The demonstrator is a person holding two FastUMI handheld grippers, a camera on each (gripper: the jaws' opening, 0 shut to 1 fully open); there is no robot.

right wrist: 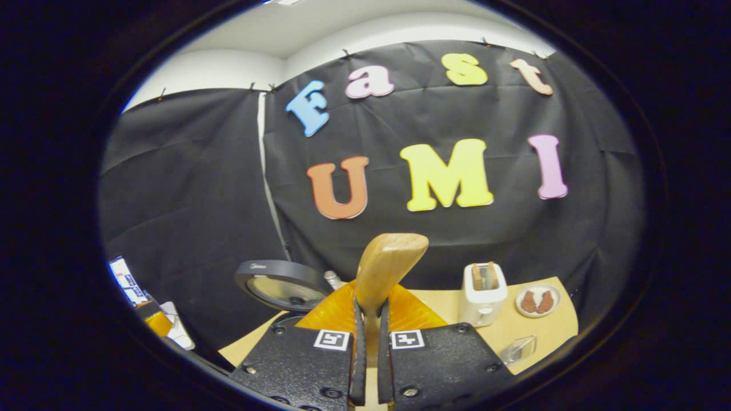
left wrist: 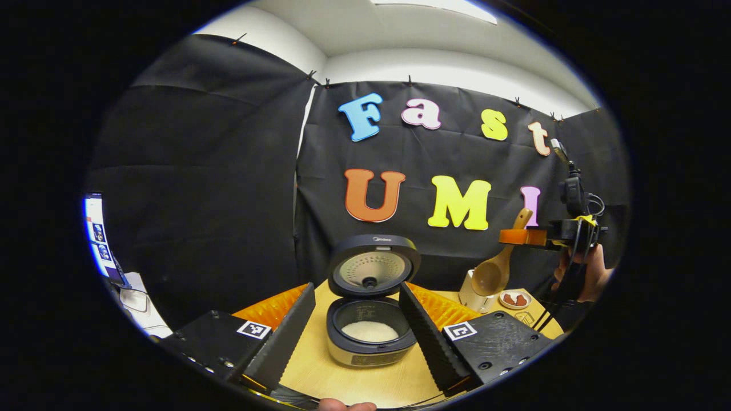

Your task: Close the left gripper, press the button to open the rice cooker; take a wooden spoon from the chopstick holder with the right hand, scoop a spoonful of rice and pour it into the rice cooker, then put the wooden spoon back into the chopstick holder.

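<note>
The rice cooker (left wrist: 371, 342) stands on the table with its lid (left wrist: 374, 265) raised, and white rice (left wrist: 369, 330) lies in its pot. My left gripper (left wrist: 357, 291) is open, one finger on each side of the cooker and short of it. Far right, my right gripper (left wrist: 522, 236) holds the wooden spoon (left wrist: 491, 275) in the air, bowl hanging down in front of the toaster. In the right gripper view, my right gripper (right wrist: 370, 308) is shut on the spoon's handle (right wrist: 388, 262), which sticks up above the fingers. The cooker lid (right wrist: 280, 285) shows to the left.
A white toaster (right wrist: 482, 291) stands at the back right of the wooden table (left wrist: 320, 365), with a small plate of brown food (right wrist: 537, 301) beside it. An orange mat (left wrist: 268, 308) lies behind the cooker. A small clear object (right wrist: 517, 349) lies near the table's right edge.
</note>
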